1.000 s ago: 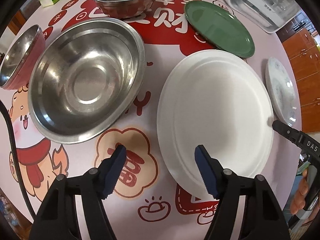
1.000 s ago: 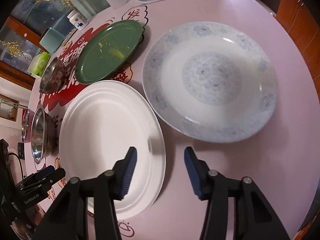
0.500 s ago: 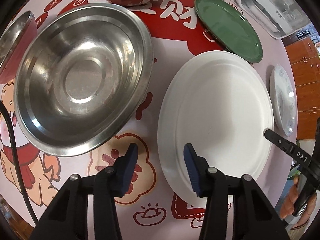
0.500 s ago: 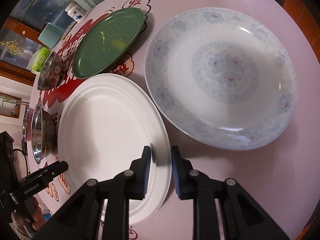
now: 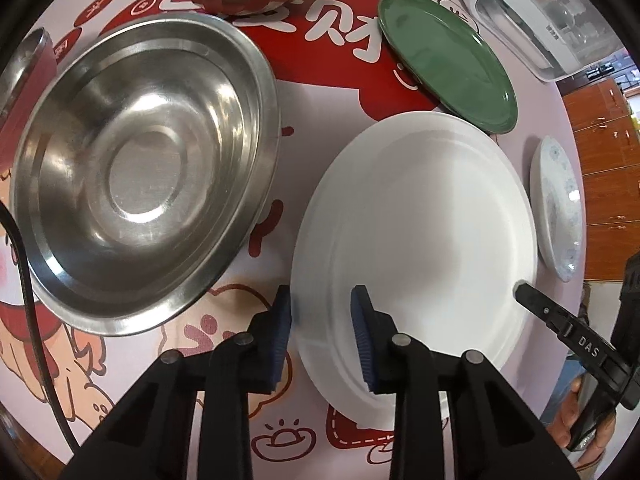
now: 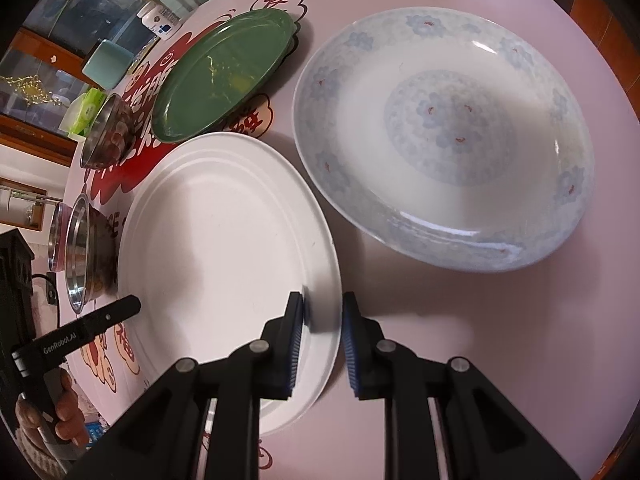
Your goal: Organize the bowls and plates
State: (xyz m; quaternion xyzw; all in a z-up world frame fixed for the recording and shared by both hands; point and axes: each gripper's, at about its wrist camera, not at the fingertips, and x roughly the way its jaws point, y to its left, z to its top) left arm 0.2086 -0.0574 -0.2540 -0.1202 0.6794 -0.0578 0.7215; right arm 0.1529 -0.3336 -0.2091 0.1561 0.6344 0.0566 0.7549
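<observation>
Left wrist view: left tongs [image 5: 320,312] were closing over the white plate [image 5: 416,216] rim, lower centre. Right tongs [image 6: 322,316] were clenched on its opposite rim; a two-handed lift was judged imminent.

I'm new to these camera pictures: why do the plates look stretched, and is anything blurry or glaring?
Left wrist view: the fisheye lens bends the scene, so the white plate looks egg-shaped; the big steel bowl carries soft glare. Right wrist view: the same bulging; the flowered plate shows small bright highlights, its near rim slightly smeared, and shadow falls on the table.
</observation>
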